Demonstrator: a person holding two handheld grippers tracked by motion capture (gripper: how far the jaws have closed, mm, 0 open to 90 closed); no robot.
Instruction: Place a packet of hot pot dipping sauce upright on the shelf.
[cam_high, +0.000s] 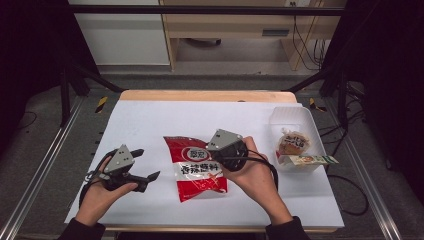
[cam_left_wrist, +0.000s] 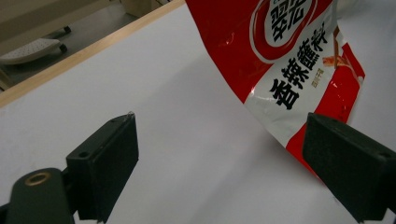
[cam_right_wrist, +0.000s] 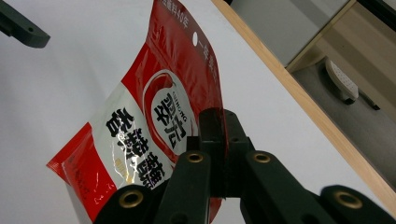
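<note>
- High view shows the right gripper (cam_high: 216, 150) pinching the right edge of the red seasoning pouch (cam_high: 197, 169), which sits mid-worktop (cam_high: 150, 120) with that side raised, likely so it can be carried toward the clear tray (cam_high: 292, 116) at the right.
- Right gripper view confirms its fingers (cam_right_wrist: 212, 135) are clamped tight on the pouch's thin edge, a grip that suits a floppy bag.
- Left gripper (cam_high: 142, 165) hovers just left of the pouch with fingers (cam_left_wrist: 109, 151) spread wide and nothing between them, seemingly ready to support.
- Counted: one red pouch, one tray, two wrapped snacks: a round bun (cam_high: 292, 142) inside the tray and a long packet (cam_high: 310, 160) across its near rim.
</note>
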